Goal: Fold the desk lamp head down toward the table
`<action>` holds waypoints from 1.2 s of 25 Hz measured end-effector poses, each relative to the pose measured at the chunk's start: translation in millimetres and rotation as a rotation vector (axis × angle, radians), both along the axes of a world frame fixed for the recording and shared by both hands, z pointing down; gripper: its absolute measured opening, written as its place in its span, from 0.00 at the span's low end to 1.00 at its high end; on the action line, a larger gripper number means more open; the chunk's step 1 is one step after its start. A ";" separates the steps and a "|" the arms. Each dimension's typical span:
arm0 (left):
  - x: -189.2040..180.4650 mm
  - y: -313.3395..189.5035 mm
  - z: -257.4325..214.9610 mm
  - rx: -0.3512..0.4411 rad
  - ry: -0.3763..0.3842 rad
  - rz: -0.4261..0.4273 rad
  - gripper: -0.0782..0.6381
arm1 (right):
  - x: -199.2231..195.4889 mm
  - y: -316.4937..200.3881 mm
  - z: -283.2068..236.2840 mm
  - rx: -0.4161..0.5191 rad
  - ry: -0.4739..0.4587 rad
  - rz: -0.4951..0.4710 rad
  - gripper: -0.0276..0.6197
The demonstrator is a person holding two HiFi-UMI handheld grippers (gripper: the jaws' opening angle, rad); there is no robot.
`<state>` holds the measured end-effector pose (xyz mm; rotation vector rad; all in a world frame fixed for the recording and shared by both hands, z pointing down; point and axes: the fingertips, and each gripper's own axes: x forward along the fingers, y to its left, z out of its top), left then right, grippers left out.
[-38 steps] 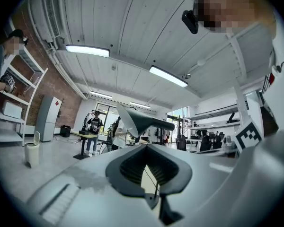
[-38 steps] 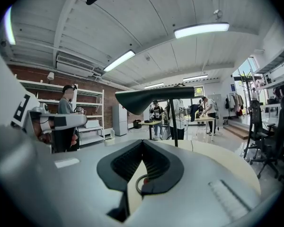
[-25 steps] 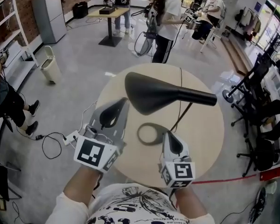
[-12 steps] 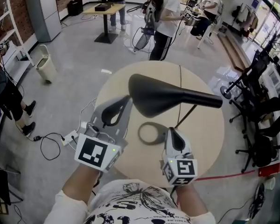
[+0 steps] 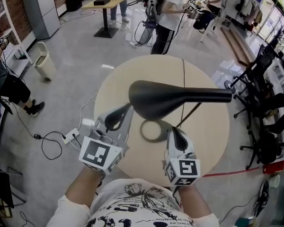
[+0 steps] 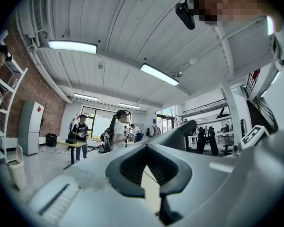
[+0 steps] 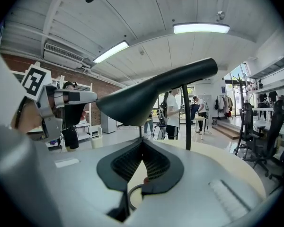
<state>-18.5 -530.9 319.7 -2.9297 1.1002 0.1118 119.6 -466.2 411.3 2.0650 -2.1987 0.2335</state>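
A black desk lamp stands on a round beige table. Its wide head lies level, high above the tabletop, with the neck running right. The ring-shaped base sits beneath it, joined by a thin stem. My left gripper is shut and empty, just left of and below the head. My right gripper is shut and empty too, beside the base ring at its right. In the right gripper view the head and stem rise beyond the right gripper. The left gripper points toward the room.
The lamp's cord runs over the table's far edge. A power strip and cables lie on the floor at the left, near a bin. Office chairs stand at the right. People and a small table are far behind.
The view has shifted slightly, so the lamp head sits a little further right and lower in frame. Both grippers stay shut and keep their places beside the lamp.
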 end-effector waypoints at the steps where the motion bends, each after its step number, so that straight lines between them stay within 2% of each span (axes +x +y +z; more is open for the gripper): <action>1: 1.4 1.1 7.8 -0.021 -0.003 0.007 0.12 | 0.6 1.3 3.4 -0.008 0.000 0.003 0.06; 5: 12.3 5.6 33.4 -0.094 -0.003 0.037 0.12 | 8.4 4.7 13.0 -0.036 0.006 0.013 0.06; 14: 33.6 14.3 79.1 -0.181 0.003 0.083 0.12 | 24.0 17.8 25.1 -0.057 0.028 0.071 0.06; 18: 49.2 16.9 97.1 -0.234 -0.018 0.118 0.12 | 36.6 25.6 29.9 -0.073 0.024 0.112 0.06; 25: 64.3 23.1 118.6 -0.284 -0.042 0.164 0.12 | 41.3 33.2 40.2 -0.091 0.031 0.152 0.06; 30: 64.5 21.2 122.4 -0.299 -0.030 0.165 0.12 | 38.6 34.5 50.1 -0.105 0.017 0.161 0.06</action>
